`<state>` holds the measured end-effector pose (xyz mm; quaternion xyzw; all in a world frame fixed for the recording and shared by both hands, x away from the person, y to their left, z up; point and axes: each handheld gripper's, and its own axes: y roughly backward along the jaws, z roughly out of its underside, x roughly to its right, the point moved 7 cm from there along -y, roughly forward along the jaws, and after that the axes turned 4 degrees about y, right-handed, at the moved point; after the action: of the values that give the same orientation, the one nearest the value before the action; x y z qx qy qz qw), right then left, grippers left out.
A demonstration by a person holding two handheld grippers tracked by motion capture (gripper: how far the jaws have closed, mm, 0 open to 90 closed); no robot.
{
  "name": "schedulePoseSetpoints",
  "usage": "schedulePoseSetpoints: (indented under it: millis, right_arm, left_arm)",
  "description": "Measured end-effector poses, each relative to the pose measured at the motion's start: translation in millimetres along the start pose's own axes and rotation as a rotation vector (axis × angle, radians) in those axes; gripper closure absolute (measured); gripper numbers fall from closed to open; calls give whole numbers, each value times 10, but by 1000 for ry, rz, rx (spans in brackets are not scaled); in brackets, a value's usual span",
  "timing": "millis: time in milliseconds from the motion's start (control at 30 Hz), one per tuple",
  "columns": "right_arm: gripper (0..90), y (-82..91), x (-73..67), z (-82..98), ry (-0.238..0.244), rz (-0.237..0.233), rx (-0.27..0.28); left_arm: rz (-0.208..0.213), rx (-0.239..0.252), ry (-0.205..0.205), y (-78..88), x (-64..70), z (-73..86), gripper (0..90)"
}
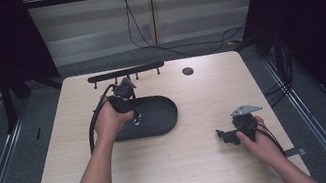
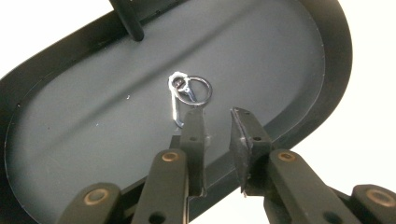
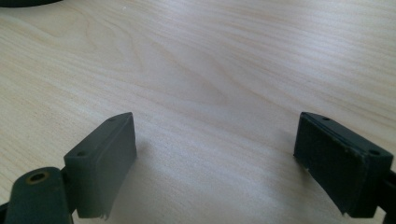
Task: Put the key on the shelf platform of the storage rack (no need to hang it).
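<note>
A small silver key ring with a clasp [image 2: 187, 93] lies flat on the floor of a black oval tray [image 2: 93, 140]. My left gripper [image 2: 217, 114] hovers just over it, its jaws a narrow gap apart with nothing between them; the left jaw tip sits right beside the ring. In the high view the left gripper [image 1: 133, 117] points down into the tray [image 1: 163, 117] at centre left. My right gripper [image 1: 224, 136] rests low near the table's right front, and its jaws [image 3: 215, 135] stand wide open over bare wood.
A long black bar with short pegs [image 1: 125, 71] lies along the table's far edge behind the tray. A round black cable hole [image 1: 188, 71] sits at back centre. The light wooden table [image 1: 190, 173] spreads between the two hands.
</note>
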<state>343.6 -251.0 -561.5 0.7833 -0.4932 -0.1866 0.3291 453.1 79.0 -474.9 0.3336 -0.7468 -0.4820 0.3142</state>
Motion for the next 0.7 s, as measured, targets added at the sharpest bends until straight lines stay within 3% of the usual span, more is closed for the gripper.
schedulePoseSetpoints:
  millis: [300, 400, 433, 700]
  right_arm:
    - [124, 0, -1, 0, -1, 0, 0]
    - [124, 0, 0, 0, 0, 0, 0]
    - [124, 0, 0, 0, 0, 0, 0]
    - [124, 0, 0, 0, 0, 0, 0]
  left_arm:
    - [9, 13, 1, 68, 34, 39, 708]
    - [19, 42, 1, 104, 63, 28, 667]
    - [28, 44, -2, 116, 74, 30, 624]
    - [50, 55, -18, 191, 166, 58, 537]
